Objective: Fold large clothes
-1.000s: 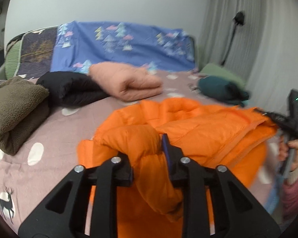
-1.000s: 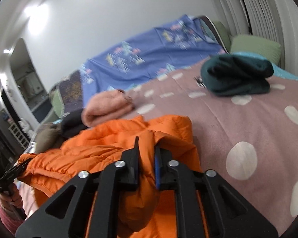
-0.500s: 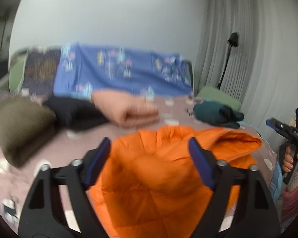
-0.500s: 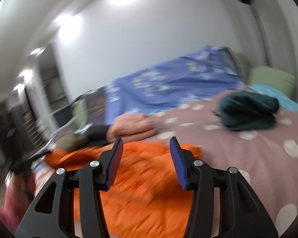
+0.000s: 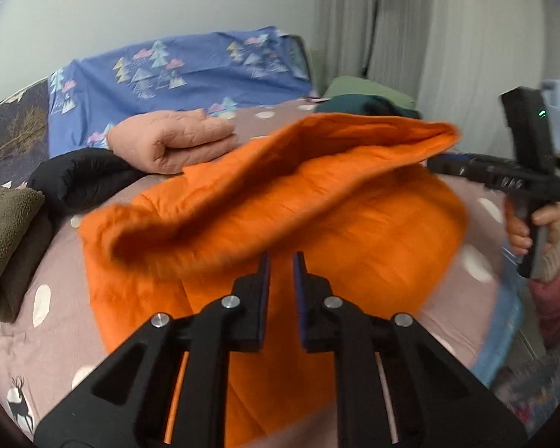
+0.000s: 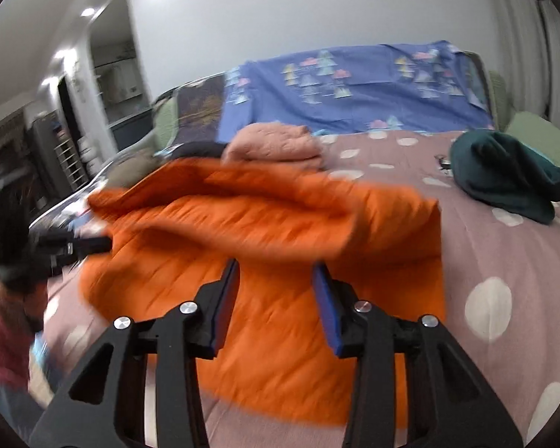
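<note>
Currently your left gripper (image 5: 279,261) is closing on nothing and your right gripper (image 6: 276,274), spread, is narrowing empty, so the orange jacket (image 5: 317,201) lies released mid-bed (image 6: 504,254), half-folded.

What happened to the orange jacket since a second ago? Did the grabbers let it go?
Yes. Both grippers were pinching the orange jacket; now neither holds it. The left gripper and right gripper pulled back, their fingers closing on nothing, and the jacket's top edge flopped over away from them. The folded pink, black, brown and green clothes stayed put on the bed.
</note>
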